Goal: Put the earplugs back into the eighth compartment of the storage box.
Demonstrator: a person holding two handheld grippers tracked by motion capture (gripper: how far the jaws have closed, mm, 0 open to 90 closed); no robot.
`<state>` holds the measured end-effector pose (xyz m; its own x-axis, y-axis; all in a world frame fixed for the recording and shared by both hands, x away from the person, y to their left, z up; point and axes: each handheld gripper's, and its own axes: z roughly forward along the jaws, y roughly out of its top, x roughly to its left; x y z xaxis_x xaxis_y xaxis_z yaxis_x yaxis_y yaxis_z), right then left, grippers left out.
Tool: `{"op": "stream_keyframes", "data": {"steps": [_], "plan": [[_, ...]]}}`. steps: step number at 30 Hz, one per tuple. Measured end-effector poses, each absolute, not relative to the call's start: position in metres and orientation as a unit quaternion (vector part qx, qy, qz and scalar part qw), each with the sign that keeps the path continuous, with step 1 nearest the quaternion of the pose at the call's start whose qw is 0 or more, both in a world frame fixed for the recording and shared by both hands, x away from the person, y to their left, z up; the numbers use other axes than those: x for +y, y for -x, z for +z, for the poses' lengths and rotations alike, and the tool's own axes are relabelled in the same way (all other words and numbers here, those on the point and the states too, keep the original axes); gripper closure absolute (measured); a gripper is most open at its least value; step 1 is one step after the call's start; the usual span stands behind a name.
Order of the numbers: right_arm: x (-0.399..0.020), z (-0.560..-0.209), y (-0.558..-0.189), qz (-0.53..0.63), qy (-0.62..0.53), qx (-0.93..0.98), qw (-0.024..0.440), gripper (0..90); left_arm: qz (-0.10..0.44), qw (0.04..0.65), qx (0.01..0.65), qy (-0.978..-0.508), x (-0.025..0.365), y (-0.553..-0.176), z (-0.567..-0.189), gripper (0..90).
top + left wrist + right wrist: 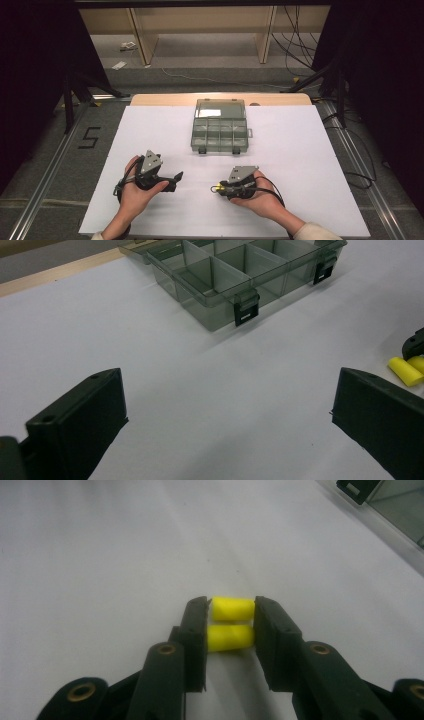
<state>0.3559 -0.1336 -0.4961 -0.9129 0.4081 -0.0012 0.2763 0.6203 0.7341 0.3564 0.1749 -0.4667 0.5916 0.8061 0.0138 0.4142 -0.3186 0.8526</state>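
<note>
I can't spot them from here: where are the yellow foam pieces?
The yellow foam pieces sit pinched between the right gripper jaws, low over the white table, nearer the person than the compartment box.

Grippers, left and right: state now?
Left gripper: open, nothing between its jaws.
Right gripper: shut on two yellow foam cylinders, side by side.

Two bright yellow foam pieces (230, 623) sit between the black jaws of the right hand-held gripper (231, 625); the tabletop (300, 150) is plain white with a pale wood edge; the compartment box (220, 131) is smoky grey-green, see-through, with black latches
</note>
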Motion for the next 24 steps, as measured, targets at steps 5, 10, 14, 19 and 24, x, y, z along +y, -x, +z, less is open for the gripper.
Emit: {"op": "stream_keyframes", "data": {"steps": [5, 10, 14, 19, 24], "plan": [[-0.136, -0.494, -0.356, 0.394, -0.194, 0.895, 0.084, 69.7, 0.227, 0.433, 0.391, -0.78, 0.175, -0.356, -0.467, 0.4], [-0.138, -0.489, -0.356, 0.402, -0.2, 0.89, 0.084, 70.1, 0.227, 0.433, 0.391, -0.78, 0.175, -0.356, -0.467, 0.5], [-0.139, -0.486, -0.356, 0.407, -0.2, 0.887, 0.085, 70.5, 0.228, 0.433, 0.39, -0.78, 0.175, -0.356, -0.466, 0.4], [-0.14, -0.481, -0.356, 0.413, -0.2, 0.884, 0.088, 71.0, 0.227, 0.434, 0.391, -0.779, 0.175, -0.356, -0.466, 0.4], [-0.142, -0.477, -0.357, 0.418, -0.203, 0.881, 0.092, 71.5, 0.228, 0.434, 0.391, -0.779, 0.175, -0.356, -0.466, 0.5]]}}
